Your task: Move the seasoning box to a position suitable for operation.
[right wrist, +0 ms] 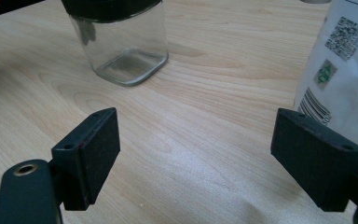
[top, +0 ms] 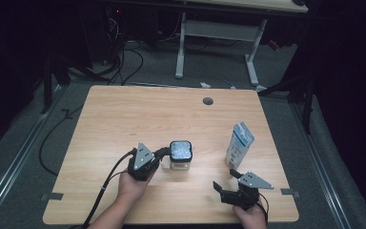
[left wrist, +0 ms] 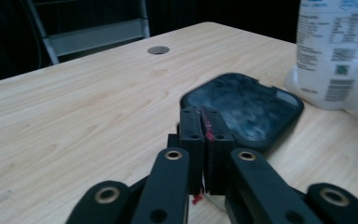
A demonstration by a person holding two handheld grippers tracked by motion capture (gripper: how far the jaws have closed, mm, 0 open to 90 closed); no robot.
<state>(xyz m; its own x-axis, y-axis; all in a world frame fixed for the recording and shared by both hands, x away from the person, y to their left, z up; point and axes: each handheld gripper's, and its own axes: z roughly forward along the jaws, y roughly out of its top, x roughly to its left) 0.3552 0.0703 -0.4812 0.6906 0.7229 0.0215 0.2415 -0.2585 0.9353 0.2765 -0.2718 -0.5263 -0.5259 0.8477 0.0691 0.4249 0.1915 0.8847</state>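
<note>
Item: square glass jar, dark lid.

High view: jar stands on the desk just ahead of the left claw.

Left gripper view: the jaws are pressed together at the lid rim, nothing visibly between them.

Right gripper view: the right claw is spread and empty, the jar ahead and apart.

Handling, judged: rigid, smooth, breakable (likely slippery); grip across the flat walls below the lid.

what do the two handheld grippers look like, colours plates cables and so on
Both are black. The left gripper and right gripper each carry a grey three-cornered plate on top and a black cable trailing back toward the person. Their linkage arms show round brass-coloured pivots, and the jaws end in flat rectangular black pads. There is a red smear along the left gripper's pads. No sleeves are visible on the forearms.
</note>
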